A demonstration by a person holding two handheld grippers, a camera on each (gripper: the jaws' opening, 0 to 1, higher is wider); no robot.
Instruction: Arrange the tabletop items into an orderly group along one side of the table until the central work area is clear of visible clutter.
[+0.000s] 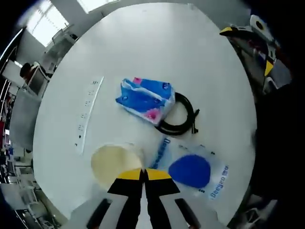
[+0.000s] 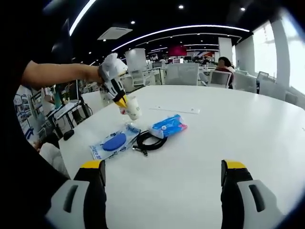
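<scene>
In the left gripper view, the left gripper (image 1: 143, 175) rises from six o'clock with its yellow-tipped jaws pressed nearly together on the rim of a pale paper cup (image 1: 113, 163), which sits just at ten o'clock of the tips; the right gripper view shows that same cup (image 2: 132, 108) lifted clear of the white table (image 2: 228, 129) and tilted, mouth toward the camera. The hold looks like a thin pinch on the cup wall, so the cup could crumple or slip out and drop among the things below, though from this angle it is hard to tell how much of the rim is actually caught. Just beyond the tips, at one o'clock, lies a clear packet with a blue round pad (image 1: 190, 171); farther on, near the middle of the table, a blue tissue pack (image 1: 145, 100) touches a coiled black cable (image 1: 181, 117) at its three o'clock side, and a white ruler-like strip (image 1: 88, 112) lies apart at nine o'clock. A falling cup could scatter this cluster or roll toward the edge. The right gripper (image 2: 162, 179) hangs over bare table with its jaws wide apart, holding nothing, well short of the cluster (image 2: 143, 136), and a hurried reach could snag the cable and drag the tissue pack with it.
</scene>
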